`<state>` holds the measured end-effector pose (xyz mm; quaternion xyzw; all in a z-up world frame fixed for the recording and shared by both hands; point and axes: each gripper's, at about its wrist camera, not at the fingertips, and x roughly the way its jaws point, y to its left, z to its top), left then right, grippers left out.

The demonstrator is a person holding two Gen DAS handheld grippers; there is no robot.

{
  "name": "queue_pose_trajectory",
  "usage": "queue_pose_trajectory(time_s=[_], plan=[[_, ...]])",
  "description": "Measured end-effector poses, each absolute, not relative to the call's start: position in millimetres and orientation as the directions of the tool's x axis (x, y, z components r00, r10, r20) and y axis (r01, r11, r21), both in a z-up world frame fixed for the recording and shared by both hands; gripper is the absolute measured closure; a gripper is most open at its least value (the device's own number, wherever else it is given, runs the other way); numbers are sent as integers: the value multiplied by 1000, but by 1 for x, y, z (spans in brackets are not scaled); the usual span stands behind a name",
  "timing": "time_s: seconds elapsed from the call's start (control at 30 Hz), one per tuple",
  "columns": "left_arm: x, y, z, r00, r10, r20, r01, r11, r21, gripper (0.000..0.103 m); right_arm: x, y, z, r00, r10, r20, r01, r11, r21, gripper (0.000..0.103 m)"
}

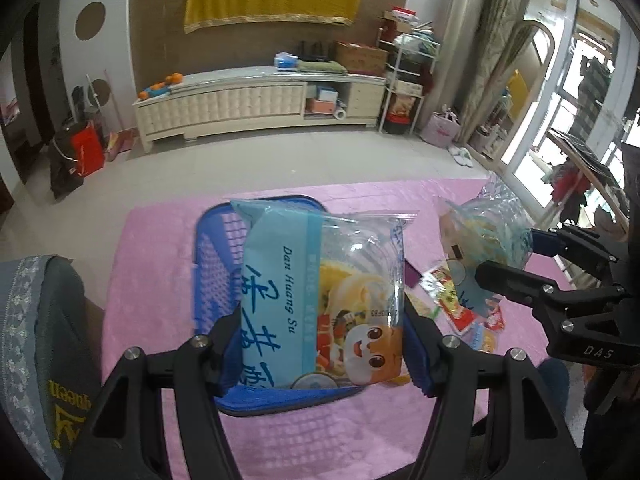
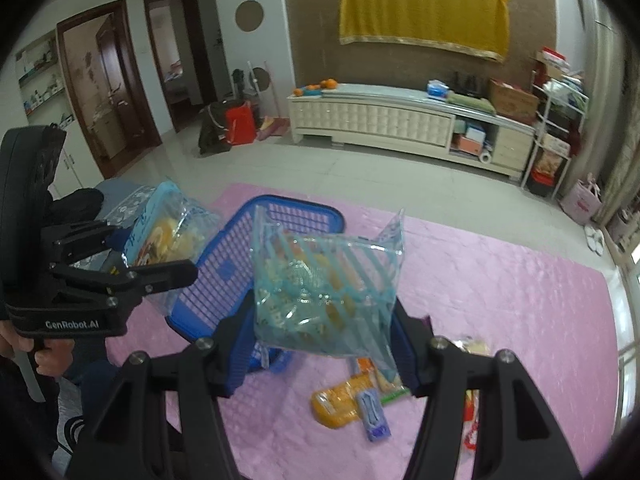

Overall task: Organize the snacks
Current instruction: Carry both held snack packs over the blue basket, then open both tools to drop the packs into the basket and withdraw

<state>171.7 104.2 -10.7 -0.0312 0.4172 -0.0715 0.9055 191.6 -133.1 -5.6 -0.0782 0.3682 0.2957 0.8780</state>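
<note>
We hold one snack bag in each hand-held gripper, both lifted clear of the worktop (image 2: 500, 280), which is covered by a pink cloth (image 1: 160, 272).

Left hand-held gripper (image 1: 316, 344): its jaws are pinching a light-blue snack bag (image 1: 320, 292) by the two side edges. The bag carries blue characters, the words "Dan Huang Su" and a cartoon face, with a clear panel in the middle. In the left wrist view it hangs in front of the blue basket (image 1: 216, 248), hiding most of the basket's inside.

Right hand-held gripper (image 2: 324, 344): its jaws are pinching a clear bag with blue stripes (image 2: 324, 280), again by the side edges. The bag is tilted, one top corner pointing up. In the right wrist view it sits in front of the near right part of the basket.

The blue basket stands on the pink cloth, towards the left side of the worktop. Both bags are outside it.

Loose snacks remain on the cloth to the right of the basket:
- a yellow packet (image 2: 336, 402);
- a small purple packet (image 2: 374, 416), lying against the yellow one;
- a red packet (image 1: 452, 304), below the striped bag in the left wrist view.

A hand (image 2: 52, 354) grips the handle of the left hand-held gripper at the left edge of the right wrist view.
</note>
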Motion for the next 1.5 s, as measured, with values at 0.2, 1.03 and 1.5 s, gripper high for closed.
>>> queue_pose_trajectory(time_s=[0.2,1.03,1.5], plan=[[190,133,-13,633,-143,-761,64,989,-133,40,210,-101,-11,517,480,-709,-612,786,86,39],[291,171,-80,504,-137,-852,10,988,-153,40,302,-34,-77,372,430,-822,-586,796,152,39],[297,175,-82,521,-101,-848,-14,992,-127,29,318,-45,-80,445,389,-807,-516,847,124,4]])
